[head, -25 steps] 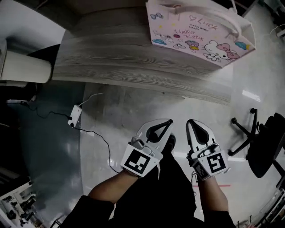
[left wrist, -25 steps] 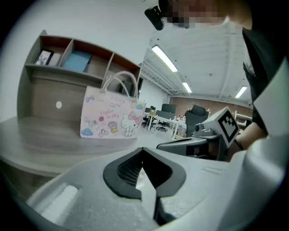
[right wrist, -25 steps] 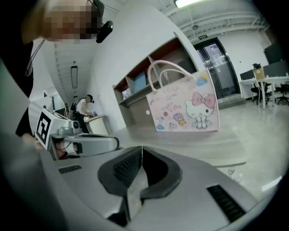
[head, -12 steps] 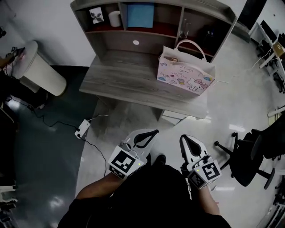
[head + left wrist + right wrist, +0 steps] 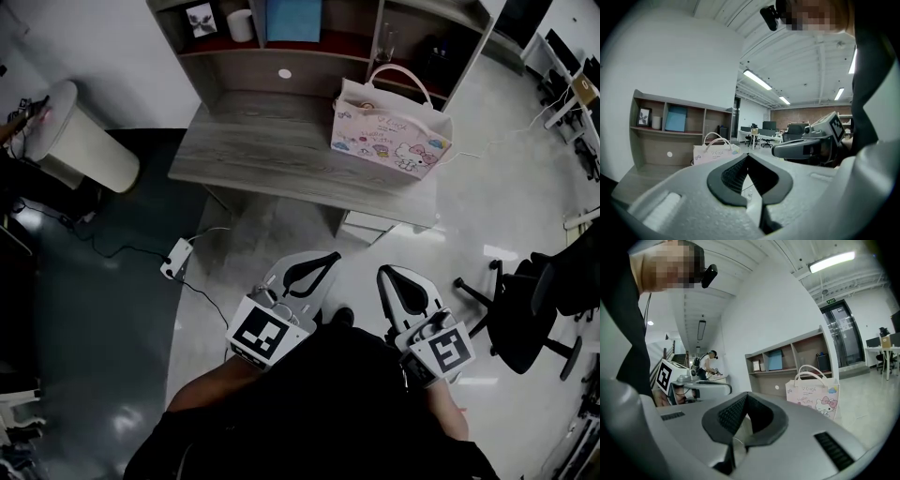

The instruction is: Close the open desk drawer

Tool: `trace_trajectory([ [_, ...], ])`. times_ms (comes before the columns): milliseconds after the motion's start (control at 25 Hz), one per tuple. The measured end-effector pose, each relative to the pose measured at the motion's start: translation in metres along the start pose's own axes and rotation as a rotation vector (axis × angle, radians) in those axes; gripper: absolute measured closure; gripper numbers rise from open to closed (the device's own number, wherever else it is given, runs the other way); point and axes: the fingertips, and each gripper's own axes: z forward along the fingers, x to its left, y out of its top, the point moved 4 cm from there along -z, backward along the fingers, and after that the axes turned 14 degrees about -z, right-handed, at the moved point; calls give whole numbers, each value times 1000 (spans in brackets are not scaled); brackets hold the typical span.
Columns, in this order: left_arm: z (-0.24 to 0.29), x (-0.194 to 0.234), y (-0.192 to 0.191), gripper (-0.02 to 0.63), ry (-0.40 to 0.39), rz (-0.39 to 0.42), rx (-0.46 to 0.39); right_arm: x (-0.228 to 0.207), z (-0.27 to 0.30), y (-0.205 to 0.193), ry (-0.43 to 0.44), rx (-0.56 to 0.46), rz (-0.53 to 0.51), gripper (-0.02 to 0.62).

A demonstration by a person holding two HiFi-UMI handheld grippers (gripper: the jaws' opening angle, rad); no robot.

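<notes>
The view has pulled back over the last second. Then the head view held only the desk top and bag, close up; now the whole desk (image 5: 272,150) with its shelf unit (image 5: 323,75) sits at 12 o'clock, well apart from the grippers. The bag has shrunk in both gripper views too. So the person has stepped away from or straightened up off the desk, not gone toward it. Both grippers are as they were: the left gripper (image 5: 328,260) and right gripper (image 5: 386,274) hang low by the body, jaws together on nothing. Only the head view shows the drawer (image 5: 373,226), a pale box jutting out from under the desk's front edge at 12 o'clock from the grippers, below the bag (image 5: 389,139); it looks open, with neither gripper near it. The gripper views look level across the desk top and miss it. The right one alone shows a person (image 5: 708,363) far off at 9 o'clock.
</notes>
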Motion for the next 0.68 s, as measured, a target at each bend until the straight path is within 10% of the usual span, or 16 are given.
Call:
trace_trajectory([
  [680, 14, 26, 74, 598, -1, -49, -1, -33, 36, 71, -14, 23, 6, 584],
])
